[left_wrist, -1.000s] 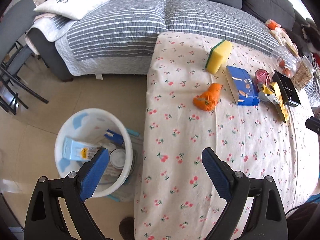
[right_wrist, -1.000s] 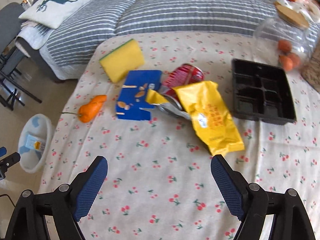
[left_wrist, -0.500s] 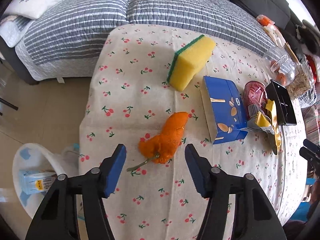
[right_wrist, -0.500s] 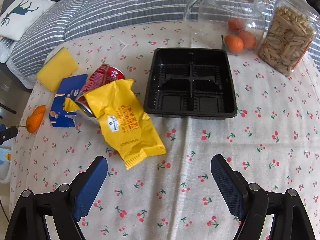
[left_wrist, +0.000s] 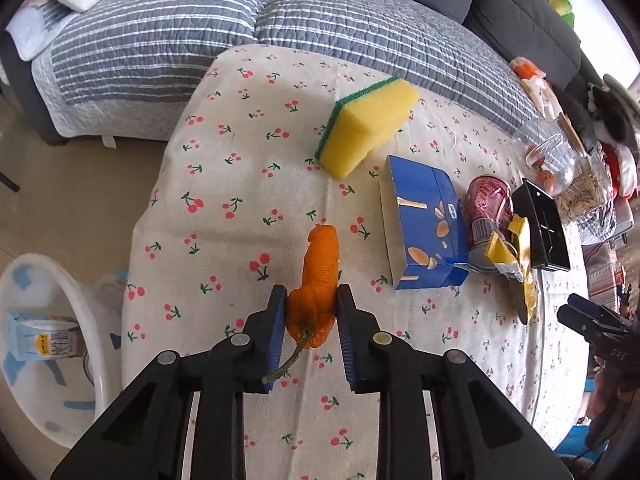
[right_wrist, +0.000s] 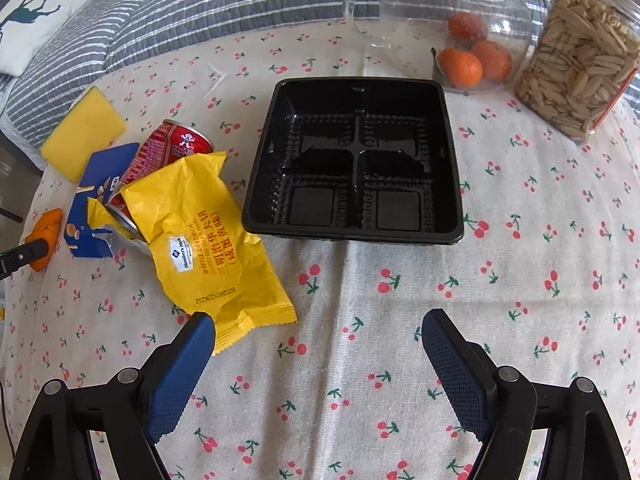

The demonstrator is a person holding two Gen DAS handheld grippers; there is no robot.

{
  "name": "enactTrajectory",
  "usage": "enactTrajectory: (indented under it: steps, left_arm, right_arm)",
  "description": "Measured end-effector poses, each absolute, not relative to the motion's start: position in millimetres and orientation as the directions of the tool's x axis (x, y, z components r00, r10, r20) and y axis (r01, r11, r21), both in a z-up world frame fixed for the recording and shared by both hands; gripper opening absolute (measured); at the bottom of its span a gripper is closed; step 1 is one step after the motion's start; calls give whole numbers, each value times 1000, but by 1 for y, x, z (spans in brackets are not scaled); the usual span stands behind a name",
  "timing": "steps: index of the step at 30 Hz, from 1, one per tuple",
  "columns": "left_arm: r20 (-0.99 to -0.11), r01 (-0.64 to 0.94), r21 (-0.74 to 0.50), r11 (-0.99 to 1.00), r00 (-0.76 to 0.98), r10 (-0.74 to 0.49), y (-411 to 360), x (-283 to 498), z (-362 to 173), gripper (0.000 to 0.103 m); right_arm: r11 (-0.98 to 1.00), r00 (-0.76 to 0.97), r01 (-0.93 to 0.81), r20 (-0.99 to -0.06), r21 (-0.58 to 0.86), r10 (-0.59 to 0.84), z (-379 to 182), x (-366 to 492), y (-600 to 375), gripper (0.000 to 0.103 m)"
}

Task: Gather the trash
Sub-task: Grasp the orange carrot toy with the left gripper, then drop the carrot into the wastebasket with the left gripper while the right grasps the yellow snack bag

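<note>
Left wrist: hovers low at the table's left end, facing right along the cloth.
Right wrist: higher, looks across at the black tray (right_wrist: 354, 160).
Shared: sponge (left_wrist: 366, 124) (right_wrist: 82, 132), yellow wrapper (right_wrist: 200, 236) (left_wrist: 516, 256).

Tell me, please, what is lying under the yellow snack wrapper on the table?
The yellow snack wrapper lies over the open end of a crushed red can, beside the blue box. The can's lower part and anything else beneath are covered.
</note>
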State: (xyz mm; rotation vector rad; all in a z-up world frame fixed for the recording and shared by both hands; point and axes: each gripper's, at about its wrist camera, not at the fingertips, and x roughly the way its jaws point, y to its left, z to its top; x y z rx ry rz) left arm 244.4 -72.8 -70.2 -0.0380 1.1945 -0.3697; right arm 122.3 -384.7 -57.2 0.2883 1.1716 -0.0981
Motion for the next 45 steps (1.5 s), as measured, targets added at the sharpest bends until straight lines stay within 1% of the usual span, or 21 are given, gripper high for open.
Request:
enactTrajectory:
  steps: [5, 8, 14, 20, 22, 23, 24, 25, 27, 28, 30, 33, 41, 45]
  left_arm:
    - [-884, 247, -247, 937, 338, -322, -56, 219, -46, 26]
    - [-877, 258, -230, 938, 363, -315, -46, 202, -37, 26]
    - [-878, 221, -232, 947, 373, -301, -21, 185, -37, 26]
    - [-884, 204, -204, 957, 382, -270, 1, 175, -39, 26]
    - [-885, 192, -199, 961, 385, -260, 10, 172, -39, 26]
    - [-885, 187, -199, 962, 387, -259, 15, 170, -39, 26]
    - [-884, 181, -201, 963, 390, -258, 20, 168, -39, 26]
    - [-882, 176, -202, 963, 394, -257, 25, 166, -38, 26]
    - [-879, 168, -205, 964, 402, -256, 34, 162, -36, 26]
    - [-878, 163, -206, 965, 405, -256, 38, 161, -35, 26]
    - [-876, 154, -211, 965, 409, -257, 46, 158, -33, 26]
    - [-872, 148, -214, 966, 417, -257, 57, 154, -31, 26]
    - [-860, 87, -223, 971, 452, -238, 97, 152, -25, 27]
    - [-858, 38, -208, 977, 473, -201, 123, 154, -25, 27]
  right_arm:
    - [956, 380, 199, -916, 216, 128, -64, 130, -376, 88]
    - [951, 375, 187, -912, 247, 163, -71, 136, -372, 88]
    - [949, 374, 140, -902, 283, 214, -84, 148, -361, 88]
    - [963, 395, 92, -897, 253, 197, -90, 155, -349, 87]
    - [962, 402, 85, -892, 259, 204, -91, 157, -347, 81]
    - [960, 399, 77, -891, 269, 218, -93, 157, -346, 73]
    - [959, 392, 72, -892, 273, 225, -95, 158, -344, 66]
    - [963, 390, 67, -895, 261, 215, -95, 157, -342, 64]
    - [972, 387, 55, -902, 228, 190, -94, 157, -338, 51]
    - [972, 386, 56, -903, 230, 191, -93, 156, -338, 49]
    - [966, 380, 61, -901, 250, 209, -92, 153, -338, 46]
    - [970, 375, 55, -905, 236, 199, -88, 147, -334, 45]
    - [966, 380, 45, -898, 257, 221, -67, 126, -322, 44]
    - [967, 388, 11, -893, 254, 230, -55, 119, -307, 44]
